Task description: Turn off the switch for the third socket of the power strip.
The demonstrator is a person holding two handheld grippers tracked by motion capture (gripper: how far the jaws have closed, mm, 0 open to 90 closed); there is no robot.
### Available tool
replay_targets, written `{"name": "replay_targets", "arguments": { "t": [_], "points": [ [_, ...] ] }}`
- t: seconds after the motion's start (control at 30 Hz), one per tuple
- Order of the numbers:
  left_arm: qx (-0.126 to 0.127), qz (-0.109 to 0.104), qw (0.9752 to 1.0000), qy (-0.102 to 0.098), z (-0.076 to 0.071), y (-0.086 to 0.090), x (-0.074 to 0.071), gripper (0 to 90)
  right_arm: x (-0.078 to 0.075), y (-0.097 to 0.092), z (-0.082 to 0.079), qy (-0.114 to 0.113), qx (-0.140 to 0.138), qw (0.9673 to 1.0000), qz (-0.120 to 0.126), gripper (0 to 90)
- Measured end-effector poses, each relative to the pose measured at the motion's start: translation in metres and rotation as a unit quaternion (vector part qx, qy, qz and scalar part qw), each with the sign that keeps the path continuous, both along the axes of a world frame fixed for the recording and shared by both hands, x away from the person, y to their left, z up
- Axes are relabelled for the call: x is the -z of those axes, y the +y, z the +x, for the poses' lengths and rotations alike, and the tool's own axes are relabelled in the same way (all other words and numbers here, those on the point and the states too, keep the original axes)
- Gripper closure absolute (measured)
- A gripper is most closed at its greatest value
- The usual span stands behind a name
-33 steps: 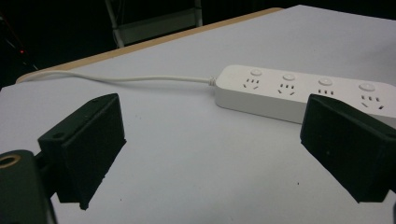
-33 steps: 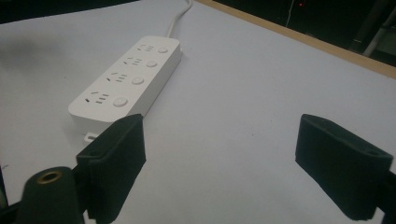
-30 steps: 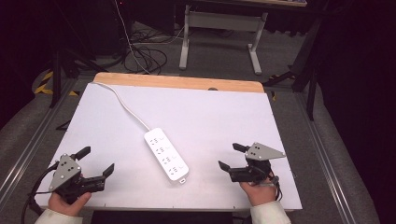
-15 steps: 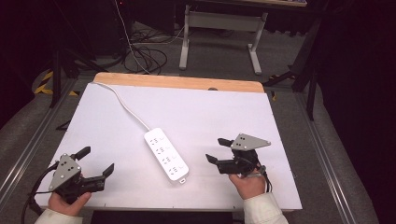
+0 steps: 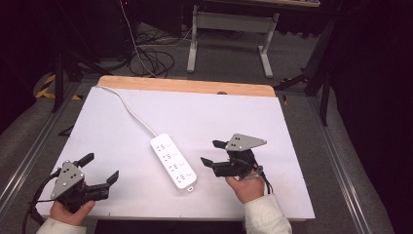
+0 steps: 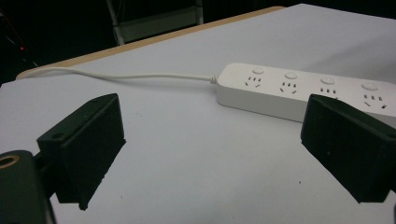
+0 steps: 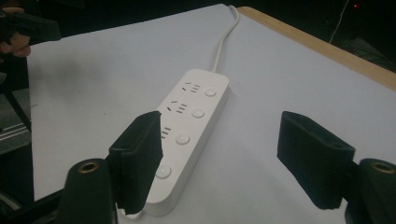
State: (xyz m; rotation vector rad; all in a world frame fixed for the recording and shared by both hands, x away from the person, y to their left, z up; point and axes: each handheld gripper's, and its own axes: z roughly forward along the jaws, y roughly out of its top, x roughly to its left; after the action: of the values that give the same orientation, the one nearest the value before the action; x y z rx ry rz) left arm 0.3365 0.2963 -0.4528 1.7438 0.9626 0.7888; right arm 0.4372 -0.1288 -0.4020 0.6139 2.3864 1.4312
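A white power strip [image 5: 173,161] with several sockets and round switches lies at the middle of the white table [image 5: 204,117], its white cord [image 5: 131,109] running off to the far left corner. My right gripper [image 5: 213,152] is open just right of the strip, jaws pointing at it and holding nothing. In the right gripper view the power strip [image 7: 189,123] lies ahead, partly behind one jaw. My left gripper [image 5: 100,168] rests open at the near left corner, well apart from the strip. The left gripper view has the power strip [image 6: 303,91] and cord [image 6: 135,76] beyond its spread jaws.
A wooden strip [image 5: 185,86] edges the table's far side. Beyond it stand a grey metal frame [image 5: 229,29] and coiled black cables [image 5: 151,56] on the floor. Metal rails [image 5: 336,161] run along both table sides.
My right gripper has moved left across the table toward the power strip, staying open. The left gripper and the strip have not moved.
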Motion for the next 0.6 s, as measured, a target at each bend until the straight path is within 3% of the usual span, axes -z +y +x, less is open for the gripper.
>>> {"name": "replay_targets", "arguments": {
  "t": [0.6],
  "points": [
    [0.001,-0.003,1.0000,0.003,0.001,0.000,0.001,6.3,-0.001,0.034,0.008,0.006,-0.031,0.9995,-0.004,32.5]
  ]
}}
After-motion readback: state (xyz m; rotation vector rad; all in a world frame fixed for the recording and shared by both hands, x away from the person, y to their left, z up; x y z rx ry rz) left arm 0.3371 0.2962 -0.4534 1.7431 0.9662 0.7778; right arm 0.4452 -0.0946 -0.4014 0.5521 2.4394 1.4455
